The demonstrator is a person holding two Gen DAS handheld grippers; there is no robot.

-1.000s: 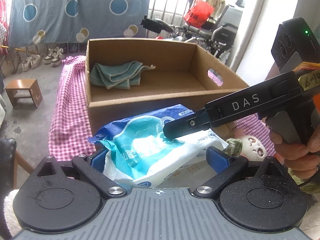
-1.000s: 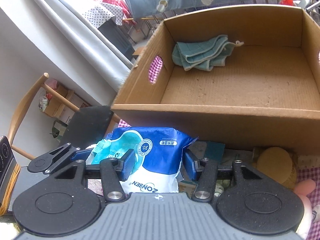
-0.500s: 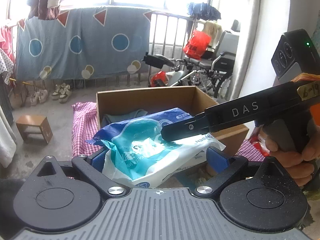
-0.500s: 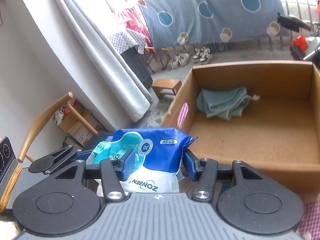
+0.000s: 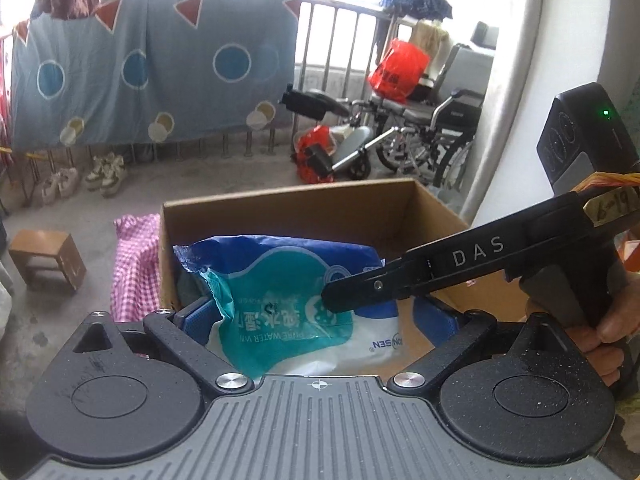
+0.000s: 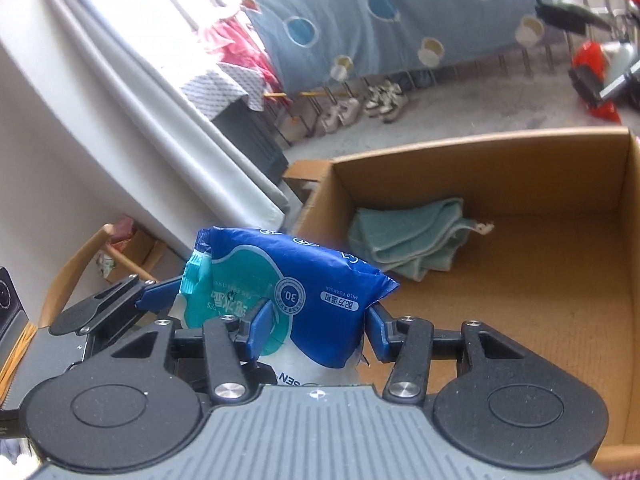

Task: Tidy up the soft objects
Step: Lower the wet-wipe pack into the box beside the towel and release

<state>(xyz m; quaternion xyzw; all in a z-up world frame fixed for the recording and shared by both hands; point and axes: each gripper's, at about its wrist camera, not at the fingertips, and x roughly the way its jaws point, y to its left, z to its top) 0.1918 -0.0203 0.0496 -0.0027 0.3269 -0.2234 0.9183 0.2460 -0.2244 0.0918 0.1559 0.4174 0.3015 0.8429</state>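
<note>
Two tools share one load: a soft pack of wet wipes [image 6: 296,304], blue and teal, held in the air at the near left corner of the cardboard box [image 6: 520,168].

Right tool [image 6: 316,330]: blue pads pressed into both sides of the pack, film dented between them; closed on the pack. Left tool [image 5: 316,316]: pads stand at the pack's two flanks, the left one touching the crumpled teal end. Whether the right pad bears on the pack is hidden behind the right tool's arm, so I cannot tell if it is clamped or only cradling.

Judgement: the double hold suits a limp pack. One pinch alone would let the free end sag and snag the box wall; a second support keeps it level for clearing the rim.

Inside the box, a folded green cloth [image 6: 412,236] lies against the far left corner. The floor of the box to the right of the cloth and toward the near wall is bare cardboard, the likely drop place.

Pack is above the rim, not yet in the box. Step in hand: carry over the wall, then lower beside the cloth.
</note>
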